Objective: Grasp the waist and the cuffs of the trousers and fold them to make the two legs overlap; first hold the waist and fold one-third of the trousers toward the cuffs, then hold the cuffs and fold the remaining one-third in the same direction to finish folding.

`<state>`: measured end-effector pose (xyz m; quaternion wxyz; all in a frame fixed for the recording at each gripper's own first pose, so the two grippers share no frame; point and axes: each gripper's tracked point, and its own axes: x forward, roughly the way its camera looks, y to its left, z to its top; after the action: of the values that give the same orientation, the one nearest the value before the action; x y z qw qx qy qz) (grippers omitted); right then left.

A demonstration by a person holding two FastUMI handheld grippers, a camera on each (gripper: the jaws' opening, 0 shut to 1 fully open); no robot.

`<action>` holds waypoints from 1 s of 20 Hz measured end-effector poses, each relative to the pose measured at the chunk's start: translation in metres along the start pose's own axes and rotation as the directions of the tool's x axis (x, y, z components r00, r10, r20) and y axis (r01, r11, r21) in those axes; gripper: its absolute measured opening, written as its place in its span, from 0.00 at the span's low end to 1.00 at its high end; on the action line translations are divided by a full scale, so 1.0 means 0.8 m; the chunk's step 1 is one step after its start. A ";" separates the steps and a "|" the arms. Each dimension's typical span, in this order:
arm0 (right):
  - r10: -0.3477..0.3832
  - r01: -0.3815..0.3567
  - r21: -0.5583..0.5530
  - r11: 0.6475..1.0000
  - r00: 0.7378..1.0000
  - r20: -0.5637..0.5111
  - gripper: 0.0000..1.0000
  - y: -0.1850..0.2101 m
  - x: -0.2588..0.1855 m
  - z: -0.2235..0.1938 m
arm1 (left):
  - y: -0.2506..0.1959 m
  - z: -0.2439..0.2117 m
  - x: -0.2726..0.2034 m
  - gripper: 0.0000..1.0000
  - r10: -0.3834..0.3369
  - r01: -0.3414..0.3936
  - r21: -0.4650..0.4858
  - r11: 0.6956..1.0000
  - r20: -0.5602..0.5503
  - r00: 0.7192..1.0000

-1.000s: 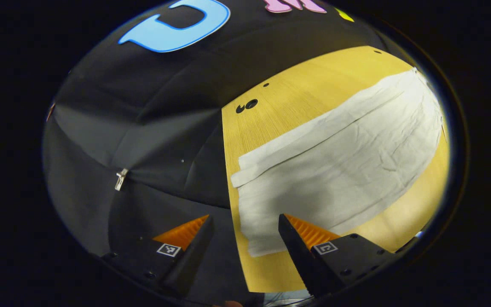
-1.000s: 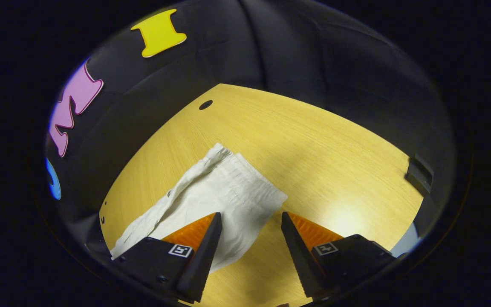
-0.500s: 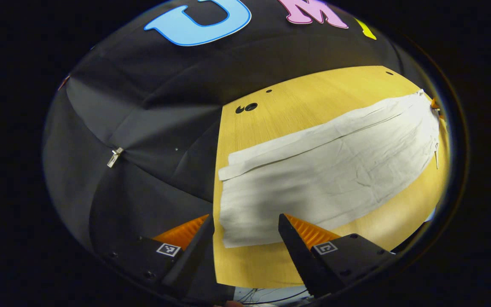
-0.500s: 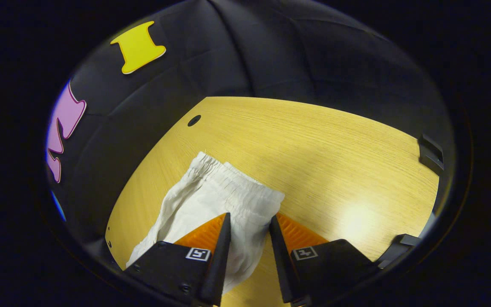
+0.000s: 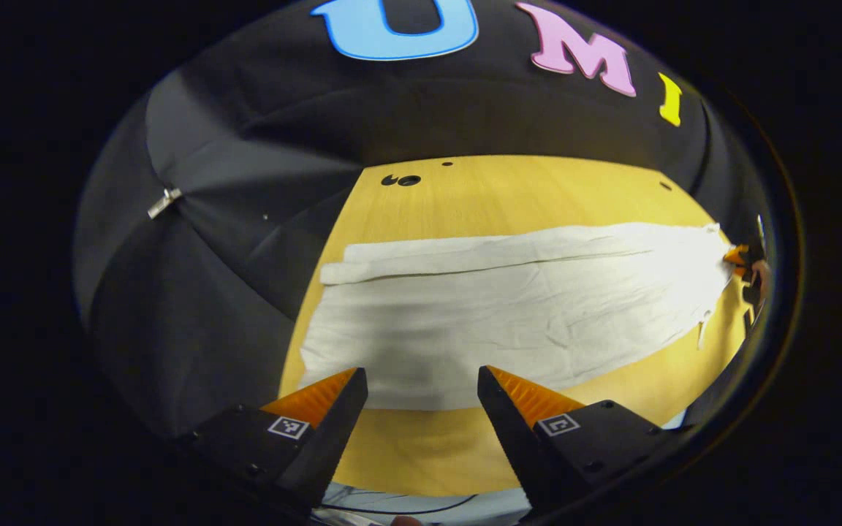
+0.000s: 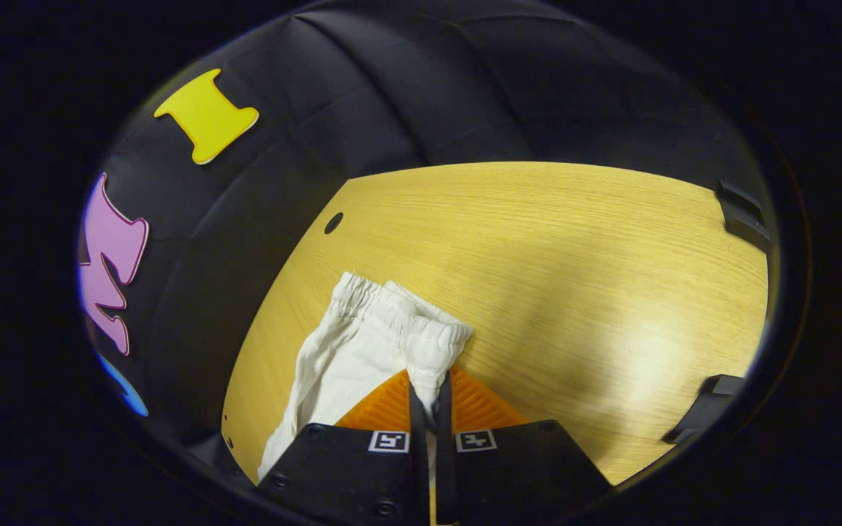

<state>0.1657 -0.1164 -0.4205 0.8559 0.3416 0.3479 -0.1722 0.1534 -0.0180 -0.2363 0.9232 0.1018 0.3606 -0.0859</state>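
White trousers [image 5: 509,314] lie flat across the yellow wooden table [image 5: 538,186], legs overlapped, cuffs toward the left in the left gripper view. My left gripper [image 5: 422,383] hovers open just short of the cuff end, nothing between its fingers. In the right gripper view the gathered elastic waist [image 6: 392,314] bunches up, and my right gripper [image 6: 428,394] is shut on the waistband's near corner. The right gripper [image 5: 741,257] also shows at the far right edge of the left gripper view, at the waist end.
Black cloth walls surround the table. Small dark holes [image 5: 400,180] mark the table's far left part, another hole [image 6: 333,222] sits beyond the waist. Black brackets [image 6: 742,212] stand at the table's right edge. Bare wood [image 6: 574,277] stretches right of the waist.
My right gripper closed from wide open onto the waistband, which now bunches. My left gripper swung round so the cuff end lies squarely ahead of its open fingers.
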 end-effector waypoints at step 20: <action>0.071 -0.065 -0.167 0.984 0.997 0.031 0.08 0.025 -0.022 0.035 | 0.013 0.010 0.088 0.92 -0.143 0.194 -0.829 0.525 0.139 0.980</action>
<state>0.1774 -0.1214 -0.3838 0.8929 0.2778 0.3335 -0.1197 0.2117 -0.0157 -0.2774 0.8556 -0.3894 0.3409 0.0055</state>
